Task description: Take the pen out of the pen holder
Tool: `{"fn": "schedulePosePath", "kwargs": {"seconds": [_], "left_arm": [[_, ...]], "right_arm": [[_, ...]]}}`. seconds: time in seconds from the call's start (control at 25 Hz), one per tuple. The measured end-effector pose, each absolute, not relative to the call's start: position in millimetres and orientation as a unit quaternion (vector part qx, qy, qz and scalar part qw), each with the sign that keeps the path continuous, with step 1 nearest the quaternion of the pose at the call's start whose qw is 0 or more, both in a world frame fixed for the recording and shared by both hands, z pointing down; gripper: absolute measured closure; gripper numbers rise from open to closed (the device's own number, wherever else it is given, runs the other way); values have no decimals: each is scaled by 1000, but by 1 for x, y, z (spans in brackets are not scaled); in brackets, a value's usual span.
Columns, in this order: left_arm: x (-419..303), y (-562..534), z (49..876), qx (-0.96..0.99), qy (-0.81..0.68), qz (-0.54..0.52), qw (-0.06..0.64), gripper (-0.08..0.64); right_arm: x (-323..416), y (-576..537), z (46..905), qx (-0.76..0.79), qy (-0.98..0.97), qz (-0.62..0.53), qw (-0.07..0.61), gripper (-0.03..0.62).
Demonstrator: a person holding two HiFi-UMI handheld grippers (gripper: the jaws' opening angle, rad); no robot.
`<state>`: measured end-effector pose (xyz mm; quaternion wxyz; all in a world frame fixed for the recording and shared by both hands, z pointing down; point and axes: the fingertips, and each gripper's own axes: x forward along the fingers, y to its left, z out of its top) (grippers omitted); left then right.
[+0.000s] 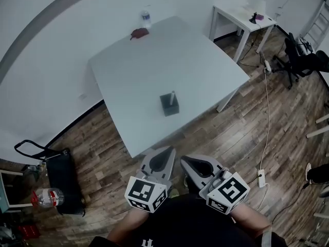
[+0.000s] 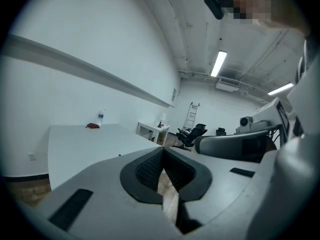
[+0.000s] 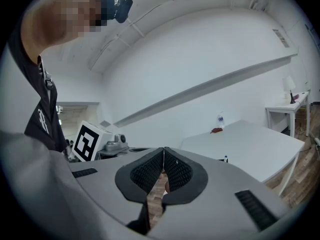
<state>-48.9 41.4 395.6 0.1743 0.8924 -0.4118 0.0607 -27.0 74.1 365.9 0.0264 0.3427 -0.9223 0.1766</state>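
Starting at the left of the head view, a black bag [image 1: 61, 174] is sitting on the wood floor next to a big water jug [image 1: 49, 195]. Neither has anything to do with the job.

Next over, the left gripper [image 1: 162, 156] is hanging close to the person's body, off the near edge of the white table [image 1: 133, 76] and over the floor. In its own view the pads are pressing together at the tips with nothing between them, just floorboards showing through the gap underneath.

Here's the bit that matters: the dark pen holder [image 1: 169, 106] is standing on the table near that front edge, straight ahead of both grippers and well apart from them. The pen [image 1: 172, 95] is poking out of its top, long axis close to upright, so I'm guessing the grab wants to come in from the side or above and then lift straight up. The holder is lining up a bit closer to the left gripper, but it's not by much.

The right gripper [image 1: 195, 163] is sitting just beside the left one, jaws closed on nothing too. Both need to open before anything happens.

Far right, a small side table [image 1: 241, 17] is standing by the wall.
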Motion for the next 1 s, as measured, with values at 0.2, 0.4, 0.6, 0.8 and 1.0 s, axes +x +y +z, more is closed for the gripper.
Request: {"fn": "schedulePosePath", "kwargs": {"seconds": [0.2,0.4,0.6,0.8,1.0], "left_arm": [[-24,-1,391,883,-431,63,174,554],[-10,-36,394,876,-444,79,172,554],[-6,-67,411,865,-460,106,167,554],[-13,-103,442,852,-477,151,154,554],[-24,-145,490,844,-476,194,150,553]], "right_arm": [[-1,30,361,320,-930,179,23,578],[19,-5,355,310,-933,182,14,578],[33,-29,355,306,-933,188,9,578],[46,-49,359,313,-929,195,10,578],[54,-72,365,335,-921,198,17,578]]}}
